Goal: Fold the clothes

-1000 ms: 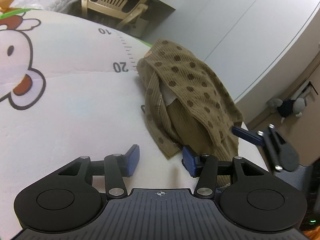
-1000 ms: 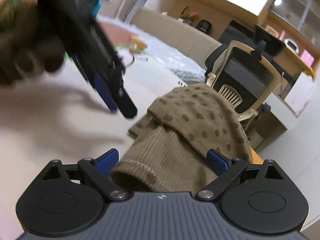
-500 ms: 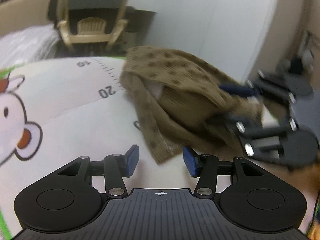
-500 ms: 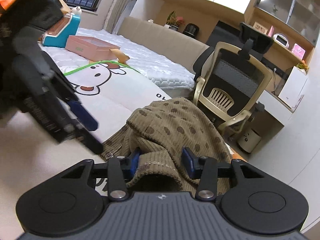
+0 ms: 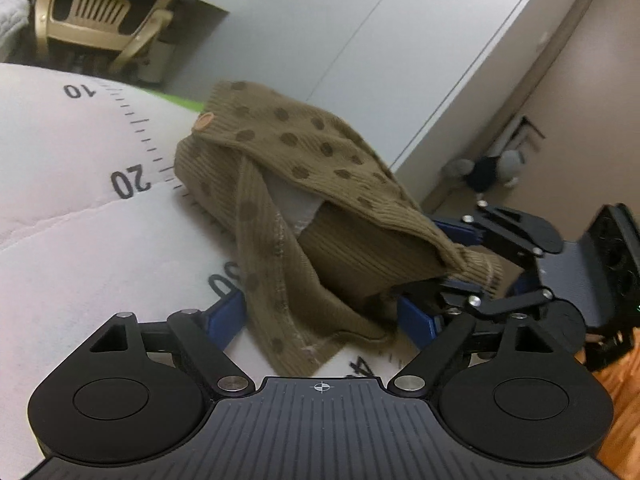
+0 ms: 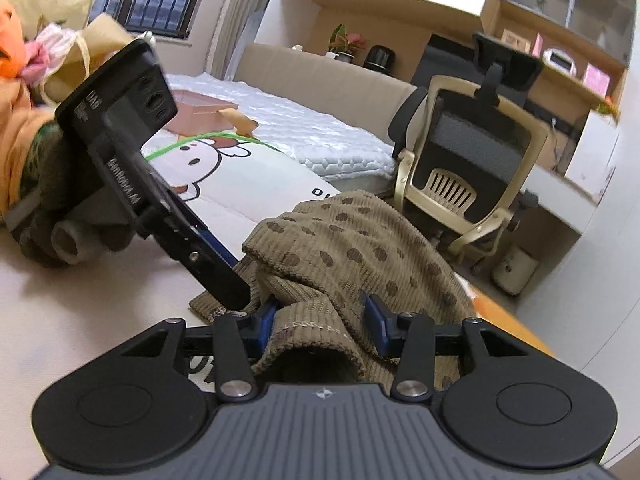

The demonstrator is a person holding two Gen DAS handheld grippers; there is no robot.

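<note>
- Both jaws of the left gripper (image 5: 320,316) stand apart, one on each side of a hanging corner of the brown ribbed knit garment with dark dots (image 5: 304,184).
- Right gripper (image 6: 322,322) pinches the garment's cuff, lifting it over the white padded mat with printed ruler marks (image 5: 80,200).

My left gripper (image 5: 320,316) is spread wide and low with nothing pinched, my right gripper (image 6: 322,322) is clamped on a bunch of fabric, tips close together, and my gloved left hand (image 6: 60,216) grips the handle.
</note>
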